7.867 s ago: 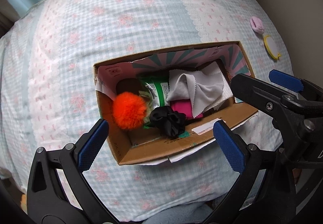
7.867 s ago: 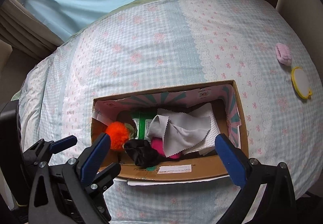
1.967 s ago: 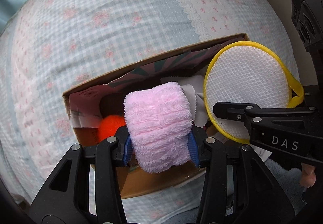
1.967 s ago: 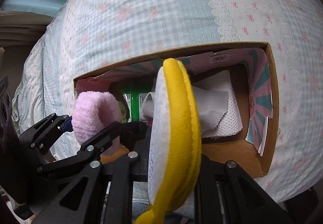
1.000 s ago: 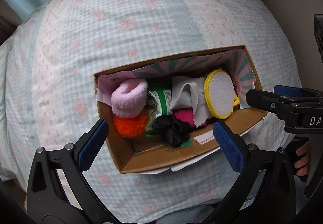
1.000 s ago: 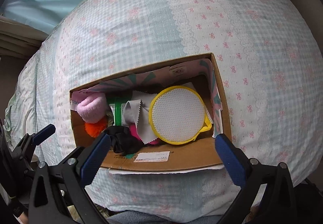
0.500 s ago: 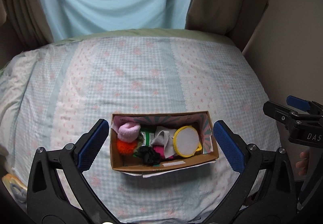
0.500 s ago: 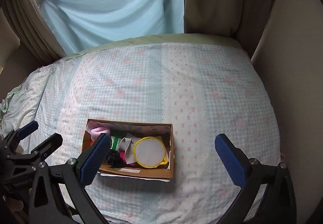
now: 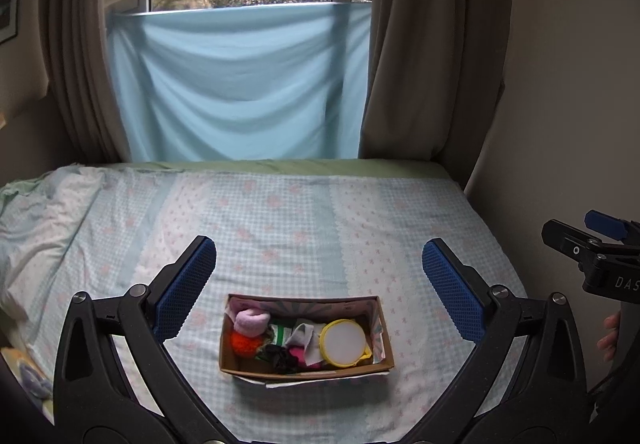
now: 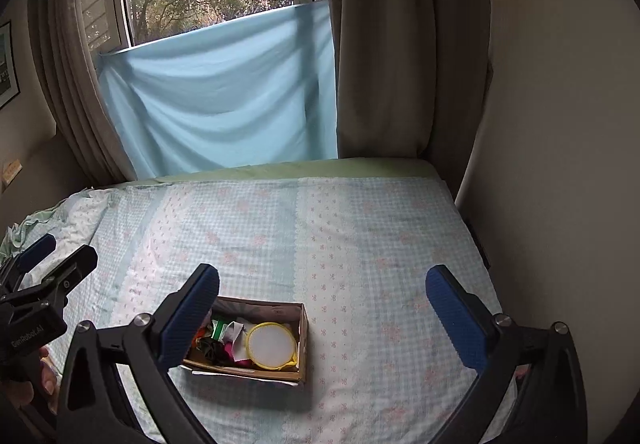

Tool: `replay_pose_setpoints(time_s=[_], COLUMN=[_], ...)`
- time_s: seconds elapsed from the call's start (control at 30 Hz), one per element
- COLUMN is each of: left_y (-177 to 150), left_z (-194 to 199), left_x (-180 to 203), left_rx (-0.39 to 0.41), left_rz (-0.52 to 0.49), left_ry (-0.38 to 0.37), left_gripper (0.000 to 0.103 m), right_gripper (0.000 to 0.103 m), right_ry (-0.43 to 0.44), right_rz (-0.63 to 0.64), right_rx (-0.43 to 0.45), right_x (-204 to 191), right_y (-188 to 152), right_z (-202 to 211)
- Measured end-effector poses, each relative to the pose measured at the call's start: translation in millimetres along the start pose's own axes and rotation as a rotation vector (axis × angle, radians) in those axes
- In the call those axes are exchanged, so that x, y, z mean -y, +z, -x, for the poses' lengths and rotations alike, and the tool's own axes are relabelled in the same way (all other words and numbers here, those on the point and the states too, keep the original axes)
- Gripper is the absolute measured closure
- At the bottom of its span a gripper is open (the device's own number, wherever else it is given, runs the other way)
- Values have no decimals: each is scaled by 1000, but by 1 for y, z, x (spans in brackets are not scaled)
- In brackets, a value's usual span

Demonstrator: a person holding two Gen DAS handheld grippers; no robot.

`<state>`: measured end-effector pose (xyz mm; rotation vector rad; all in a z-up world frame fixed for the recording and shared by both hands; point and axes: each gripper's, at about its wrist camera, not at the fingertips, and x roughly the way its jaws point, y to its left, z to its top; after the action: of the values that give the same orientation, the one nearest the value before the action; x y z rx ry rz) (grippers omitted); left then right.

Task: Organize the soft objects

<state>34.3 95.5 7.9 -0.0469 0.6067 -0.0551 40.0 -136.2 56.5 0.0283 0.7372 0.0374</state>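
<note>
While both tools were held high and well back from the bed (image 9: 280, 212), we recorded the left gripper (image 9: 320, 284) and the right gripper (image 10: 326, 308) with jaws spread wide and holding nothing, probably because nothing loose lay on the quilt. The cardboard box (image 9: 306, 367) sat at lower centre of the left view, packed with the pink plush roll (image 9: 250, 322), orange pom-pom (image 9: 245, 344), black scrunchie (image 9: 280, 356) and yellow-rimmed mesh pad (image 9: 344, 342). Legible writing: "DAS" at the right edge of the left view and "GenRobot.AI" at the left edge of the right view.
</note>
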Motion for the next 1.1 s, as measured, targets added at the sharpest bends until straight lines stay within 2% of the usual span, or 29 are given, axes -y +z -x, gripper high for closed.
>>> replay_pose_setpoints(time_s=[0.43, 1.1], left_y=[-7, -5], left_z=[10, 7], left_x=[31, 36], left_rx=[8, -5], left_rz=[-29, -41], left_ry=[-4, 3], left_gripper=[0, 0], right_gripper=[0, 0], right_ry=[-27, -35], right_rz=[8, 23], right_rx=[29, 45], right_x=[18, 22], right_y=[-8, -7], right_z=[8, 8])
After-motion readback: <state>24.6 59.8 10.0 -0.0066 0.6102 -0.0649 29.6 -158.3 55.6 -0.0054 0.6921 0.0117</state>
